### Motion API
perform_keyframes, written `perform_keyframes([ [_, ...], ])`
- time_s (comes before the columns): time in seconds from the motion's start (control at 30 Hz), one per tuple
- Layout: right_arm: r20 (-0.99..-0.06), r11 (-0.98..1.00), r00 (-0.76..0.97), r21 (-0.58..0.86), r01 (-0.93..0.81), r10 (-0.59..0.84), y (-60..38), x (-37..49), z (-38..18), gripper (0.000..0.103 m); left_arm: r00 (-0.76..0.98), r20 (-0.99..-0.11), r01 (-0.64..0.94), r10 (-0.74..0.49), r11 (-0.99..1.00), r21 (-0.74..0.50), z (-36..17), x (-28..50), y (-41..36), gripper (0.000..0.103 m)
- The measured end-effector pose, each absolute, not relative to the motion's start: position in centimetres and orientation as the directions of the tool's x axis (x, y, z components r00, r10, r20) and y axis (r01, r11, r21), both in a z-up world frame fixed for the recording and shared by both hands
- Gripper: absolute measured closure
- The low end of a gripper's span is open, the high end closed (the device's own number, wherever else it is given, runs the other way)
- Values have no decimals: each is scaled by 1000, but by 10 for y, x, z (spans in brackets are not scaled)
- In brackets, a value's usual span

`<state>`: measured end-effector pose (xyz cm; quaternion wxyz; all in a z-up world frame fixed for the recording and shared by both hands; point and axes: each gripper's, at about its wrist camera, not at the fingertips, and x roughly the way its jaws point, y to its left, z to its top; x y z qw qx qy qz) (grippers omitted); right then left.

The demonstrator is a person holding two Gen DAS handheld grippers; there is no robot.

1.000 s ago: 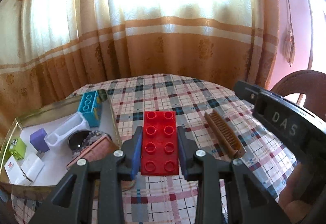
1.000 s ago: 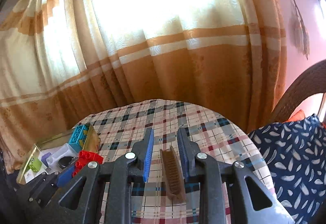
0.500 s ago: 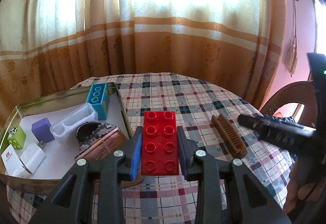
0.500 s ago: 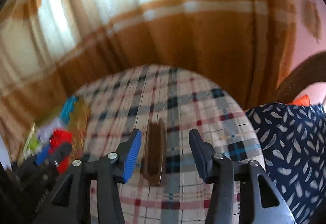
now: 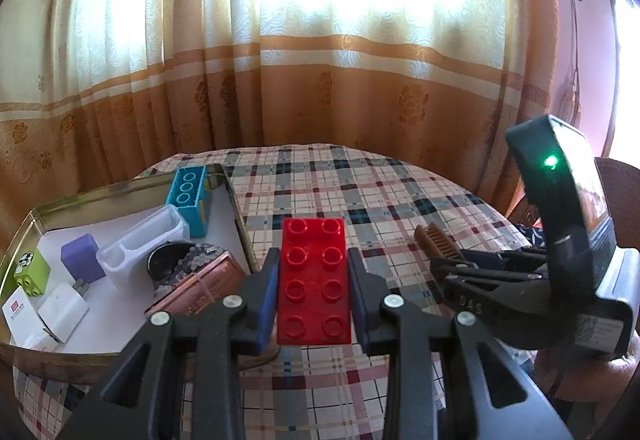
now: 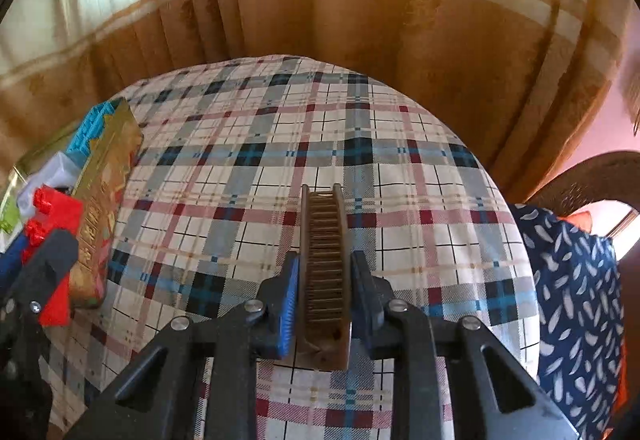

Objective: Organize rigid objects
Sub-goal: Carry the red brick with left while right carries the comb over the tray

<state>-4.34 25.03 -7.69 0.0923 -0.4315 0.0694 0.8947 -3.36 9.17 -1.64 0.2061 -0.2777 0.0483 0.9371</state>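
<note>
Between our right gripper's [image 6: 322,304] jaws lies the comb [image 6: 324,272], long axis along the fingers, pads clamped on its sides, resting on the table [image 6: 400,143]. Our left gripper [image 5: 314,288] grips the red brick [image 5: 314,280], nearer the tray [image 5: 236,199] at left.
</note>
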Motion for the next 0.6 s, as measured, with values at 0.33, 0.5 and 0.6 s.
perform_keyframes([
  [0.33, -615, -962, -770, 70, -266, 168, 234, -15, -47, 75, -779, -506, -412, 370, -911, -32, -13, -29, 88, 72],
  [0.5, -490, -950, -851, 128, -285, 189, 222, 6, -33, 75, -803, -467, -408, 372, -912, -25, -8, -25, 82, 72],
  [0.6, -449, -948, -870, 130, -289, 204, 214, 8, -29, 75, -814, -450, -401, 367, -916, -21, -5, -24, 77, 72],
])
